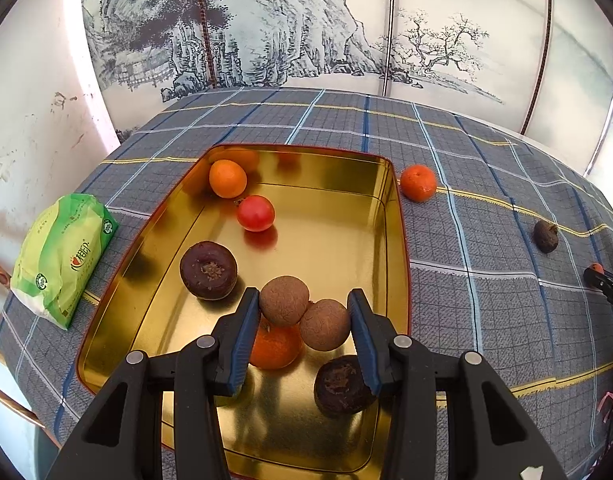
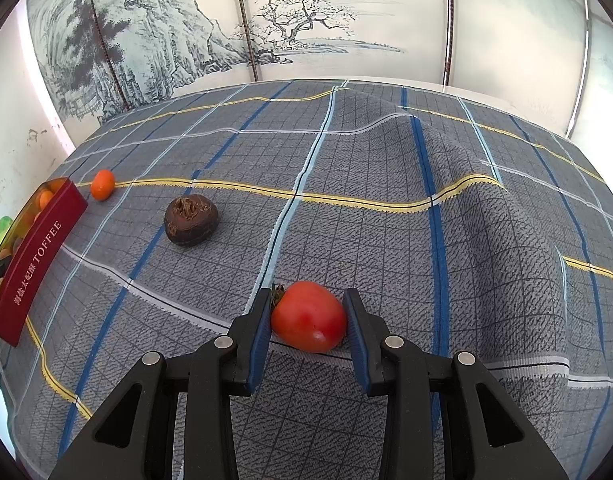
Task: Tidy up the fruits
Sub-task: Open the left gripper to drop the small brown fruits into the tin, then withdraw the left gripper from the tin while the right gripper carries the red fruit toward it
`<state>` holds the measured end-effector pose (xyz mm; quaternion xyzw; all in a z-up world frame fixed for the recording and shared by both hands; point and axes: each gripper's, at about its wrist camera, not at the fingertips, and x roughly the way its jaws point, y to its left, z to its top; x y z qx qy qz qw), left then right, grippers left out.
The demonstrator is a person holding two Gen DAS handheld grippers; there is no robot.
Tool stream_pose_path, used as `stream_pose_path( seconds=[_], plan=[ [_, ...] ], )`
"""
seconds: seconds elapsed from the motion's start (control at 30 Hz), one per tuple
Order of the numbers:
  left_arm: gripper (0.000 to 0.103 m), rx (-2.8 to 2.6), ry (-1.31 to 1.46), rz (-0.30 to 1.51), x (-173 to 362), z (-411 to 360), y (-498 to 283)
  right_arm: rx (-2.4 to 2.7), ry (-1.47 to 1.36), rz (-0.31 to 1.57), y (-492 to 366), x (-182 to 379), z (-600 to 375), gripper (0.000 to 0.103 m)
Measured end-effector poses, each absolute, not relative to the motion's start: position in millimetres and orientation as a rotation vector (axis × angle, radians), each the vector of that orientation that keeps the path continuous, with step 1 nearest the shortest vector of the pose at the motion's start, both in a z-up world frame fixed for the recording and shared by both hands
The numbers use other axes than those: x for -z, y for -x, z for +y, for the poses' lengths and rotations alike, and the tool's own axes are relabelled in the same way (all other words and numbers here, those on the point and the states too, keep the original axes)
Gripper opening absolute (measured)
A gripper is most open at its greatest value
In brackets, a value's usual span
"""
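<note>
My left gripper (image 1: 304, 300) hovers over the near end of a gold tin (image 1: 390, 240), shut on two round brown fruits (image 1: 284, 301) pressed side by side between its pads. Inside the tin lie two tangerines (image 1: 227, 179), a red tomato (image 1: 255, 213) and two dark purple-brown fruits (image 1: 208, 276). My right gripper (image 2: 308, 296) is shut on another red tomato (image 2: 308, 316) low over the checked cloth; I cannot tell whether it is lifted. A tangerine (image 2: 102, 185) and a dark fruit (image 2: 191, 220) lie loose on the cloth between that gripper and the tin's red wall (image 2: 38, 256).
A green tissue pack (image 1: 62, 256) lies left of the tin near the table's edge. The checked cloth (image 2: 386, 184) rises in a fold at the right. A painted screen stands behind the table. The right gripper's tip (image 1: 602, 280) shows at the left wrist view's right edge.
</note>
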<state>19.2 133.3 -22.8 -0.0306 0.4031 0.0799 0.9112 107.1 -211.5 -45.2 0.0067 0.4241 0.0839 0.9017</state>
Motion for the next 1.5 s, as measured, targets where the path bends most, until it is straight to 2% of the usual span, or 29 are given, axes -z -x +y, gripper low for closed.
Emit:
stream_pose_path(
  seconds=[0.43,0.53,0.67,1.5],
  plan=[
    [0.042,-0.184,0.041,0.797,10.7,131.4,-23.1,-0.171,-0.011,0.878,-108.2,44.9,-209.7,0.036],
    [0.050,-0.187,0.032,0.788,8.2,128.0,-21.6,-0.170,-0.010,0.879,-108.4,44.8,-209.4,0.036],
    [0.056,-0.195,0.027,0.767,4.1,125.5,-17.5,-0.169,-0.009,0.879,-108.7,44.6,-208.3,0.036],
    [0.062,-0.191,-0.001,0.727,-10.9,119.3,10.7,-0.214,-0.050,0.878,-86.7,42.6,-215.0,0.036]
  ],
)
